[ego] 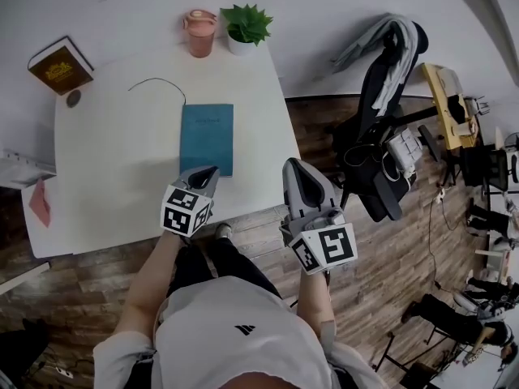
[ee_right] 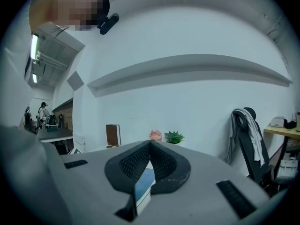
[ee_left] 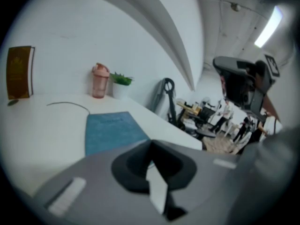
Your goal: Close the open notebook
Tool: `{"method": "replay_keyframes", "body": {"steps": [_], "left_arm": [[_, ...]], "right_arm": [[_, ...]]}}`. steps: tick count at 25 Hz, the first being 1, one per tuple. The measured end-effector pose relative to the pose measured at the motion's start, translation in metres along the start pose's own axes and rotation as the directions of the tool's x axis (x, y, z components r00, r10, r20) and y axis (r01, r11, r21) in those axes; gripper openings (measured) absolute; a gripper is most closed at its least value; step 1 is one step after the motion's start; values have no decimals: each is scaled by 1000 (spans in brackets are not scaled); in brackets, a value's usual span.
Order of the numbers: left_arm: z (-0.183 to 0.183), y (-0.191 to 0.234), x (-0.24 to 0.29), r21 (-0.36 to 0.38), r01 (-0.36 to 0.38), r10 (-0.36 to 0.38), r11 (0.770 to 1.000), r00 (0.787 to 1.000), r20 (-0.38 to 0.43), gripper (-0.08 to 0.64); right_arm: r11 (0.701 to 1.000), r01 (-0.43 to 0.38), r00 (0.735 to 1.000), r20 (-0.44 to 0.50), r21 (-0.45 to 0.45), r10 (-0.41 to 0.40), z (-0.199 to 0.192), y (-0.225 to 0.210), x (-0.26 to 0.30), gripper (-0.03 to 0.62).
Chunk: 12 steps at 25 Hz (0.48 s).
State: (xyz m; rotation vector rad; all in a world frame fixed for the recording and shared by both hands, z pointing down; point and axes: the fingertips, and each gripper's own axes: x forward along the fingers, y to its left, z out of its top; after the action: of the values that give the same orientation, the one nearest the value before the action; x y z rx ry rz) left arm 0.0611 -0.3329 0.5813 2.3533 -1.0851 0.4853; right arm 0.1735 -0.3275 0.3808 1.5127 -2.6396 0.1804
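Observation:
The teal notebook (ego: 206, 138) lies closed and flat on the white table (ego: 113, 168), near its front right part. It also shows in the left gripper view as a teal notebook (ee_left: 110, 131) just beyond the jaws. My left gripper (ego: 212, 171) hangs over the notebook's near edge, jaws shut with nothing between them; the left gripper (ee_left: 151, 142) shows its tips pressed together. My right gripper (ego: 292, 164) is at the table's front right corner, to the right of the notebook, also shut and empty. In its own view the right gripper (ee_right: 150, 142) points level, with a strip of the notebook (ee_right: 143, 184) visible below the tips.
At the back of the table stand a pink bottle (ego: 199, 32) and a small potted plant (ego: 245, 27). A brown book (ego: 59, 66) sits at the far left, a thin black cable (ego: 158, 83) curves behind the notebook. An office chair (ego: 381, 136) with clothing stands to the right.

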Motion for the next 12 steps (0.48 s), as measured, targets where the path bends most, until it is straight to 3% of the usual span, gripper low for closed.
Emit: {"method": "replay_keyframes", "body": {"steps": [12], "left_arm": [[52,25,-100,10,-100,95,995,969,226,8]], "right_arm": [[999,9,999,34,-43,-7,16,49,-6,-6]]}}
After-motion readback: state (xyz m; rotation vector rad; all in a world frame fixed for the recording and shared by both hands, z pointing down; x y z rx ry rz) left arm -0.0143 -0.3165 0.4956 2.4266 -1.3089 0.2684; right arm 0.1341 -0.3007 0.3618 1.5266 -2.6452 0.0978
